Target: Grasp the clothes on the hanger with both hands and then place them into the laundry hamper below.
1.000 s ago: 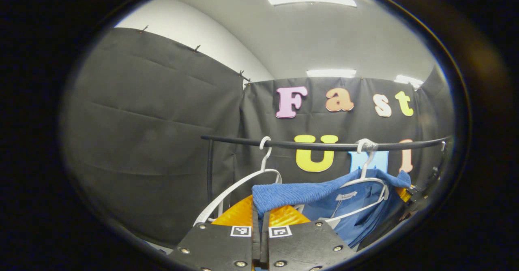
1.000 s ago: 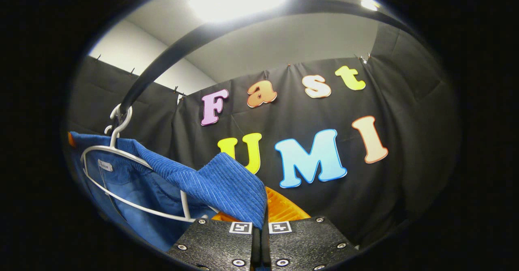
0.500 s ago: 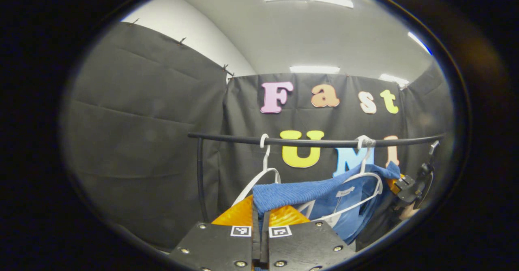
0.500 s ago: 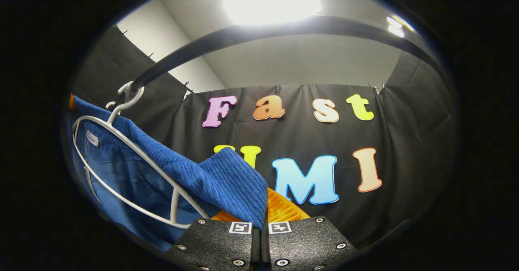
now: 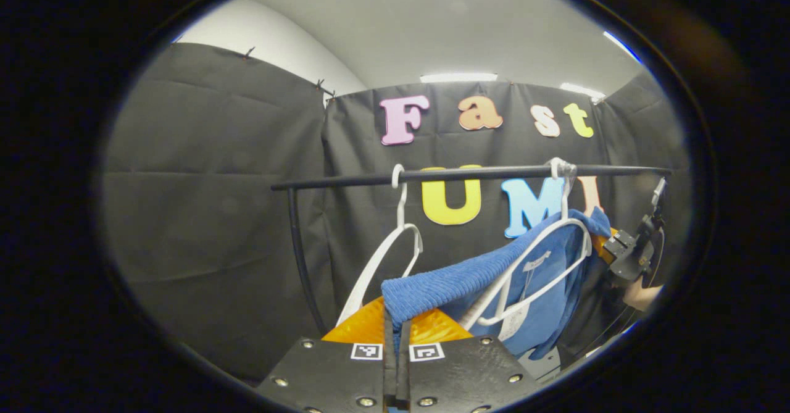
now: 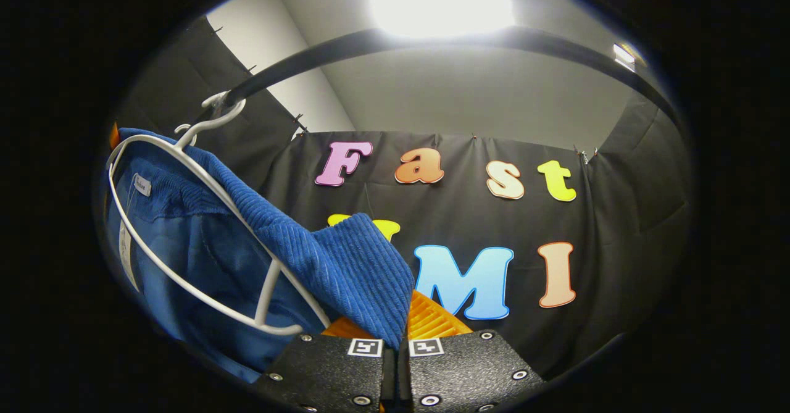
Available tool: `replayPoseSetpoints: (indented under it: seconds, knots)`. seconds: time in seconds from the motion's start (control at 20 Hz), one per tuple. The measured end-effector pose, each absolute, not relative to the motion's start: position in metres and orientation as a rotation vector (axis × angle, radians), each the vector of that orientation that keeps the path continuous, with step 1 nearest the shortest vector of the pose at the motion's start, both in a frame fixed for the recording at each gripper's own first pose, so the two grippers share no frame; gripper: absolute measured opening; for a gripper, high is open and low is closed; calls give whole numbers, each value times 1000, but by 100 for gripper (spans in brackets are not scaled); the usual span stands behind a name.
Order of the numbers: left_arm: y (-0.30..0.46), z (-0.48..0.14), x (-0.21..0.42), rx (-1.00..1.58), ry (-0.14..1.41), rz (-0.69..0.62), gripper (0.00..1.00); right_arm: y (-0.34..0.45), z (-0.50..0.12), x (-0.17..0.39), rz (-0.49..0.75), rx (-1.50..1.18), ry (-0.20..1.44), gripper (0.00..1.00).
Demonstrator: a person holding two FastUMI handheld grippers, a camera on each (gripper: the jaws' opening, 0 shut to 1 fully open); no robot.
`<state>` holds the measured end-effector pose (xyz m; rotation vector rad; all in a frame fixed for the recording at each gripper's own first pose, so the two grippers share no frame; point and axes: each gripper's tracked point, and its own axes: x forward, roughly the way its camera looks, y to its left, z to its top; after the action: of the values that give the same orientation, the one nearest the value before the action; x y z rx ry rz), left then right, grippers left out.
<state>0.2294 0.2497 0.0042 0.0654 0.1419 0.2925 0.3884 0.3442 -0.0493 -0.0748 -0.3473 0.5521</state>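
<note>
Clothes [image 5: 469,280]: blue ribbed garment draped on a tilted white hanger [image 5: 543,258] under the black rail [image 5: 469,175] | empty white hanger [image 5: 395,240] hangs left of it | your left gripper [image 5: 396,345] is clamped on its left edge | your right gripper [image 6: 395,348] is clamped on its right edge.

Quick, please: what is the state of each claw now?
Left claw: closed on the blue garment.
Right claw: closed on the blue garment too.

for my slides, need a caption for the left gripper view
Left claw shut on a blue garment pulled off its white hanger on the black rail.
</note>
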Motion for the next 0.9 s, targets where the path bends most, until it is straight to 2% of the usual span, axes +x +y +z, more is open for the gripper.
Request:
replayPoseSetpoints:
  seconds: [0.5, 0.9]
  knots:
    - [241, -44, 235, -85, 162, 244, 2, 345, -72, 387, 546, -167, -340, 2]
    - [225, -90, 229, -196, 183, 259, 0, 351, -92, 380, 562, -287, -356, 2]
